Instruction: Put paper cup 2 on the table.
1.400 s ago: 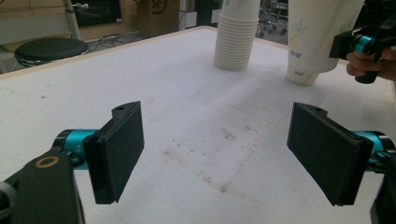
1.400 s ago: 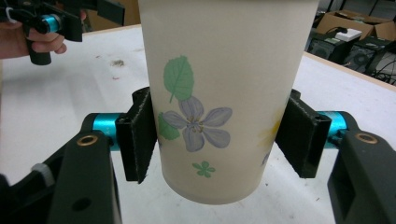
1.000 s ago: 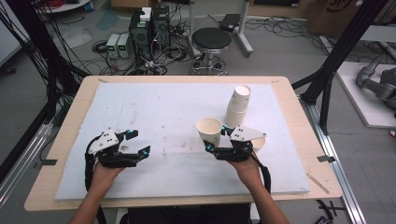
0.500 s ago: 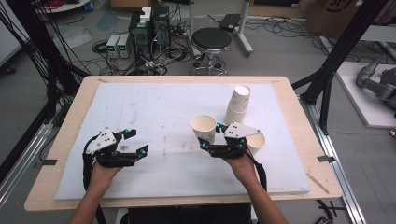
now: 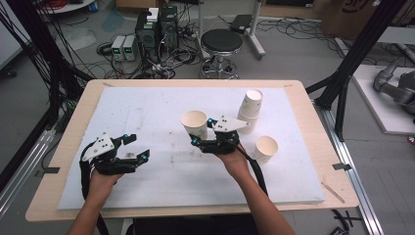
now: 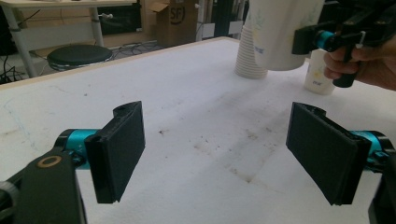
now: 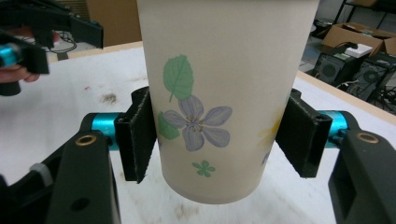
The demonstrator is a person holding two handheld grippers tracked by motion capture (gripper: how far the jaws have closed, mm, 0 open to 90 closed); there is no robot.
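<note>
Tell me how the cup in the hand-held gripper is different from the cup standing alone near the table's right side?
The held cup is lifted off the white mat, pinched by the right hand-held gripper; the lone cup stands on the mat with nothing touching it. The held cup sits left of the cup stack; the lone cup sits in front of the stack, nearer the person. Both are upright white paper cups, open at the top.

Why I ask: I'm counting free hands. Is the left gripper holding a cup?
No, the left gripper has its jaws spread wide over the bare table, nothing between them.
</note>
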